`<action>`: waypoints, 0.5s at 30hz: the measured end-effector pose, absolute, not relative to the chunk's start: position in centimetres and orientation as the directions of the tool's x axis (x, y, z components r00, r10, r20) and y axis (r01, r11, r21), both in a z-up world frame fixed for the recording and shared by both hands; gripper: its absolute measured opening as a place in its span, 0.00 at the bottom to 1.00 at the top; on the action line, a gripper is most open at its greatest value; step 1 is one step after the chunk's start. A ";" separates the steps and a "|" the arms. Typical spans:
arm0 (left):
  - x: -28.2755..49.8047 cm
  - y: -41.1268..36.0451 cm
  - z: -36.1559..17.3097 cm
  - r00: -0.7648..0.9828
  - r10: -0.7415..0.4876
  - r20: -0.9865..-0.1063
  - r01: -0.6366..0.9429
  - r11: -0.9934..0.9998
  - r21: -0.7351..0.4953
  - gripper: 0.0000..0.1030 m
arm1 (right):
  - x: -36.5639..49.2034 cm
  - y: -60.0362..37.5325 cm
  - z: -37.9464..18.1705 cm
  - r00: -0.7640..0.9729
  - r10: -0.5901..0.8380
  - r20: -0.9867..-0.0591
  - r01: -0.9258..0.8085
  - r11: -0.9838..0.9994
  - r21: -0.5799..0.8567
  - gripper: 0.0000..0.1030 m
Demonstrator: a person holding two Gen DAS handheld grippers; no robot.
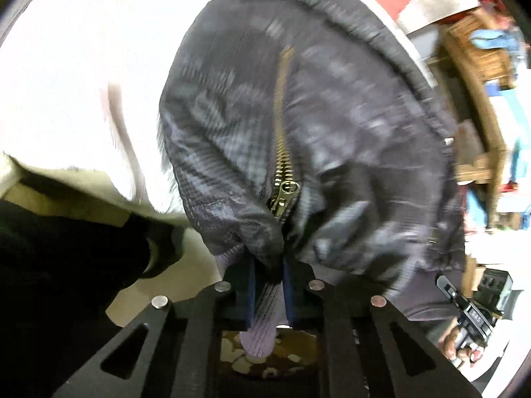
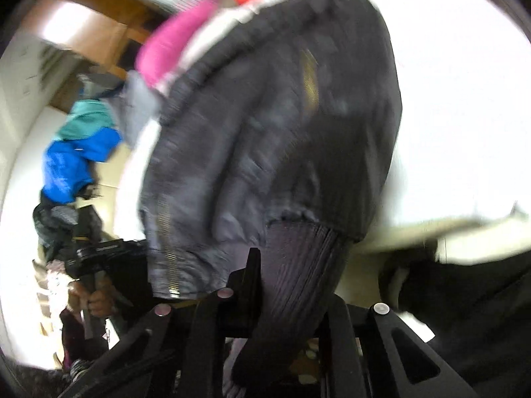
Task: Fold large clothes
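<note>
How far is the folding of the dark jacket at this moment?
Done: nothing folded shows yet. In hand: the dark quilted jacket with the brass zipper is stretched out, the left gripper and the right gripper each clamped on its ribbed hem. Left: all folds. More clothes, such as a blue garment, lie behind.

We are seeing the jacket [image 1: 332, 126] showing as dark, faintly shiny woven cloth, its hem [image 2: 298, 265] looking ribbed and matt. The zipper [image 1: 282, 172] is gleaming like brass (teeth and pull alike). Our left gripper [image 1: 269, 293] and right gripper [image 2: 285, 285] are looking like matt black plastic with dull metal rivets [image 1: 160, 301]. The shelf [image 1: 478, 53] behind is reading as bare wood.
</note>
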State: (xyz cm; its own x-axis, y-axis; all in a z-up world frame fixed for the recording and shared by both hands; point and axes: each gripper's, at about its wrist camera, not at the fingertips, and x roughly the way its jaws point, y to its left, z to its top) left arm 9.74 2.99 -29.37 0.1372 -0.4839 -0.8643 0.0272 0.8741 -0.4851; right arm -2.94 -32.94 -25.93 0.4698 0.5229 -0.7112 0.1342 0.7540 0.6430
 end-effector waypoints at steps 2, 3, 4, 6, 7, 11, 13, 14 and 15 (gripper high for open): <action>9.3 3.3 -26.5 0.193 -0.533 -0.824 0.076 0.845 -0.529 0.13 | -3.1 -33.5 -23.1 0.536 0.524 -0.662 0.065 0.756 0.651 0.14; 9.2 3.4 -25.4 0.219 -0.552 -0.805 0.099 0.833 -0.544 0.13 | -3.1 -33.7 -21.6 0.573 0.522 -0.631 0.030 0.756 0.653 0.14; 9.1 3.7 -24.0 0.247 -0.568 -0.785 0.121 0.822 -0.557 0.12 | -3.0 -33.9 -20.6 0.598 0.522 -0.608 0.010 0.754 0.657 0.14; 9.8 4.2 -20.7 0.317 -0.592 -0.741 0.169 0.804 -0.570 0.12 | -2.9 -33.8 -19.2 0.630 0.525 -0.572 -0.017 0.746 0.666 0.14; 10.6 4.7 -19.3 0.346 -0.601 -0.721 0.188 0.797 -0.574 0.12 | -2.6 -33.9 -18.4 0.646 0.526 -0.552 -0.030 0.741 0.671 0.14; 13.4 6.0 -16.7 0.379 -0.632 -0.675 0.202 0.769 -0.606 0.11 | -1.5 -35.1 -16.6 0.691 0.539 -0.482 -0.054 0.703 0.709 0.14; 14.8 6.5 -16.1 0.382 -0.641 -0.666 0.187 0.759 -0.624 0.11 | -1.0 -36.2 -15.8 0.717 0.542 -0.438 -0.058 0.673 0.737 0.14; 14.9 6.8 -15.8 0.385 -0.645 -0.660 0.183 0.754 -0.631 0.11 | -0.5 -36.9 -15.0 0.733 0.534 -0.421 -0.058 0.666 0.744 0.14; 15.4 7.1 -15.4 0.391 -0.652 -0.650 0.182 0.747 -0.639 0.11 | 0.0 -37.5 -14.3 0.749 0.522 -0.407 -0.058 0.664 0.745 0.14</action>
State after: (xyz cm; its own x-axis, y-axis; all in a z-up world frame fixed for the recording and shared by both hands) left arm 15.41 7.09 -15.40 0.3910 -0.6517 -0.6499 0.1821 0.7470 -0.6394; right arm 0.02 -37.52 -14.34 0.7491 0.5224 -0.4073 -0.0581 0.6644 0.7452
